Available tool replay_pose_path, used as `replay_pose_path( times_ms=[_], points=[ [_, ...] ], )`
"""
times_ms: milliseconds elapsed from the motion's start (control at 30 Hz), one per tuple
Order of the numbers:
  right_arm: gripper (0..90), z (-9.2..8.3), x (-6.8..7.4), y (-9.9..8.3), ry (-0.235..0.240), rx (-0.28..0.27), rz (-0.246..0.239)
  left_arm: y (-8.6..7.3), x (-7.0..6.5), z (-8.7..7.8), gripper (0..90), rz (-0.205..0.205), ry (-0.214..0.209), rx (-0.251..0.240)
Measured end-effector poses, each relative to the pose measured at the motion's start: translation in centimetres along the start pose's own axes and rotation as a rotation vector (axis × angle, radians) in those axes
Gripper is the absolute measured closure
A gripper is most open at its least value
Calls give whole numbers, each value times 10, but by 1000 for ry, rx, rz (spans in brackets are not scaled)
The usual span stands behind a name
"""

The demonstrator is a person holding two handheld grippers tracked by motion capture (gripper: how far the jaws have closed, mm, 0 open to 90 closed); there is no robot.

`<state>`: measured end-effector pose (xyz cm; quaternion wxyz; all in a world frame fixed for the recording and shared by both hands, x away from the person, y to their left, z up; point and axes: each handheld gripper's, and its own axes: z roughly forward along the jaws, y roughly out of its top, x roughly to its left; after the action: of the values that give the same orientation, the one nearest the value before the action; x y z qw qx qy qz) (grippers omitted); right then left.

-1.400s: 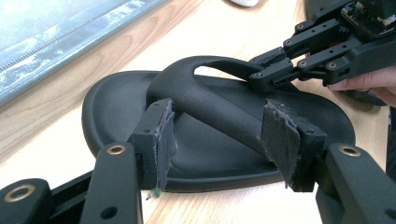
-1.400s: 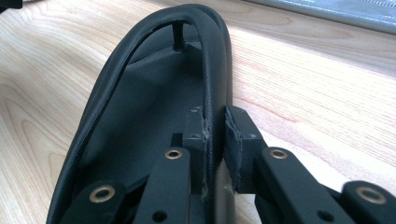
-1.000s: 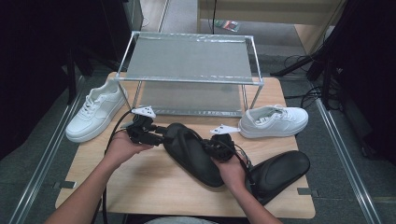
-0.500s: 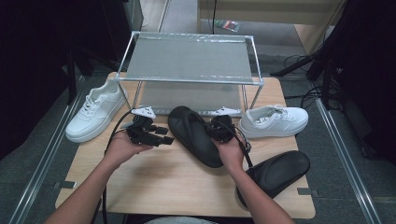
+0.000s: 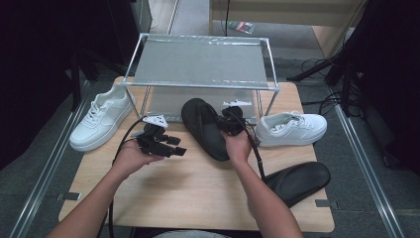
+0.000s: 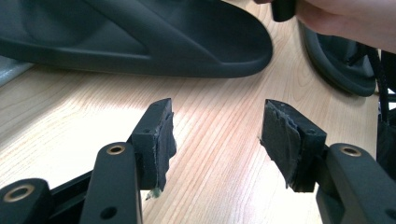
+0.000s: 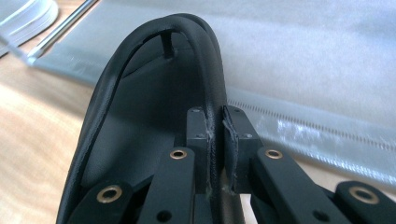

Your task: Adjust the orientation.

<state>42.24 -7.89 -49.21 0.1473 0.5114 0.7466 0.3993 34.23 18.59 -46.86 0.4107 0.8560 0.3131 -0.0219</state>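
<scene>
A person's right gripper [image 5: 229, 124] is clamping the strap of a black flip-flop [image 5: 204, 126], its pads pinched on the thin band with no gap showing in the right gripper view [image 7: 215, 140]. The sandal is hanging tilted just above the table [image 5: 198, 188], its long axis running from the hand away toward the rack's lower shelf [image 5: 163, 101], toe end leading. That heading is what the coming move appears to turn on: the toe is pointing at the shelf's open front, and the shelf lies straight ahead of the held sandal, near but not yet touching, as far as the pictures tell.

The left gripper [image 5: 166, 145] is hovering to the sandal's left, its jaws standing wide apart with nothing between them; in its own view the flip-flop's sole [image 6: 140, 42] is passing just beyond the spread pads [image 6: 154, 140]. The right hand is plainly the nearer one to the shelf and the one doing the carrying.

Nearer the person, the second flip-flop [image 5: 297, 181] is lying at the table's right edge. Farther off, a white sneaker [image 5: 292, 129] is sitting right of the rack and another white sneaker [image 5: 99, 121] left of it.
</scene>
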Motion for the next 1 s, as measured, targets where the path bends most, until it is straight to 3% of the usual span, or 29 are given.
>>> replay_pose_path(
  times_ms=[133, 200, 367, 467, 567, 733, 1000],
  points=[
    [824, 12, 3, 5, -4, -26, 21, 0, 0, -1, 442, 5, 1, -6],
    [825, 18, 4, 4, -21, -26, 16, 0, 0, -1, 442, 0, -3, -8],
    [810, 25, 4, 2, -12, -13, 30, 0, 2, -1, 442, -3, -4, -8],
    [741, 24, 5, 2, -3, -5, 18, 0, 2, -1, 442, -7, -6, -2],
    [696, 18, 7, 3, -9, 2, -30, 0, 3, -2, 442, -9, -7, -4],
    [664, 5, 5, 0, 6, -6, -45, 0, 4, -3, 443, -15, -5, -10],
    [598, -19, 4, -11, 96, 7, -64, 10, 8, -1, 440, 1, -9, -2]
  ],
)
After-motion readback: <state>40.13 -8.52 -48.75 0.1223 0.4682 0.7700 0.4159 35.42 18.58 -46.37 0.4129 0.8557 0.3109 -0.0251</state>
